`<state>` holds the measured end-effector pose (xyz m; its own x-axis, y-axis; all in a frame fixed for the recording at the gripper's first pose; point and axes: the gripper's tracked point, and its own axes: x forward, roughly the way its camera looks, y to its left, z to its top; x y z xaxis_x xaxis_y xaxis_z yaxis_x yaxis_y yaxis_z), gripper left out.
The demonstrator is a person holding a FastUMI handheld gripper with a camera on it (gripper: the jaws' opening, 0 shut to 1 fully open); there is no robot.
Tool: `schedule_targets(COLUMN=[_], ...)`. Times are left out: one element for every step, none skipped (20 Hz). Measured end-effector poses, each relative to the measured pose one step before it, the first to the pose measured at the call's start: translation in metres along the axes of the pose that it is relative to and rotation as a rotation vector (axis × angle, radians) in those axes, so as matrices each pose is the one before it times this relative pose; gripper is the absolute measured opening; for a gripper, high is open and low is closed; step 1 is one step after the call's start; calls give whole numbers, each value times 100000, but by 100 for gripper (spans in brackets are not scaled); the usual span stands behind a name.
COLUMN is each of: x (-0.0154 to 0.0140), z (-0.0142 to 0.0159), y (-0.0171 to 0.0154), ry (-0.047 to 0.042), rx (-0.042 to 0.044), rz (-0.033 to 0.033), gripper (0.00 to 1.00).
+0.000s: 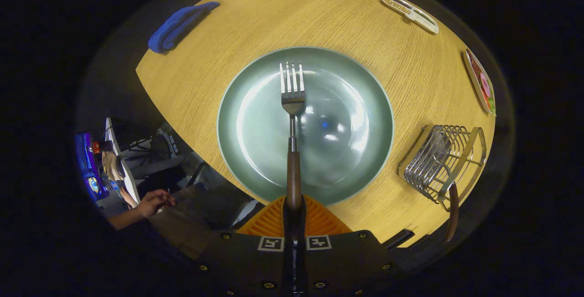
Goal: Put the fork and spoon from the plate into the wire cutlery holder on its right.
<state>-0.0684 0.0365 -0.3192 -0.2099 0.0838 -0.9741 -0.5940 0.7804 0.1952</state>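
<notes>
The green plate (255, 151) below my gripper (294, 212) has nothing lying on its glaze, since the fork (292, 105) that crosses it is clamped in my fingers, which press together on the end of its brown wooden handle. The wire cutlery holder (440, 160) stands to the plate's right, close to the table's (205, 73) near edge, and a brown-handled utensil (452, 212) already sits in it, its handle sticking out toward me; I can't make out its head through the wires. My fork runs straight ahead along the line of my fingers, tines pointing away from me over the plate's middle. Between plate and holder there is a bare strip of wood. A blue cloth (180, 25) lies near the table's left edge, well clear of the plate, and small flat items sit along the far and right edges.
</notes>
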Motion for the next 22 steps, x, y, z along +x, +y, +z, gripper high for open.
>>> schedule_targets(x=[-717, -771, -696, -900, -929, -901, -927, -872, -612, -725, -830, -728, -752, -909, -763, -822, -583, -521, -360, -272, -48, -129], z=[-403, -309, -470, -583, -905, -571, -631, -703, -644, -548, -719, -618, -709, -780, -924, -593, -468, -256, -485, -387, -310, 139], y=[-237, -407, -477, -544, -513, -517, -605, -626, -533, -536, -636, -799, -903, -815, -833, -813, -948, -1087, -1218, -1148, -978, -693], ry=[990, 310, 829, 1322, 1979, 909, 340, 403, 462, 694, 672, 828, 829, 1043, 1327, 927, 1121, 1685, 2093, 2587, 2240, 1650], rx=[-1082, -1146, -1140, -1082, -751, -267, 95, 193, 410, 433, 128, -152, 181, 702, 567, 621, 943, 866, 539, 356, 347, 513], rz=[-75, -315, -717, -679, -158, -339, -600, -578, -134, 10, -462, -1076, -1125, -682, -156, 52, -316, -1031, -1746, -2230, -1433, -324], gripper=[3, 3, 3, 3, 3, 3, 3, 3, 3, 3, 3, 3, 3, 3, 3, 3, 3, 3, 3, 3, 3, 3])
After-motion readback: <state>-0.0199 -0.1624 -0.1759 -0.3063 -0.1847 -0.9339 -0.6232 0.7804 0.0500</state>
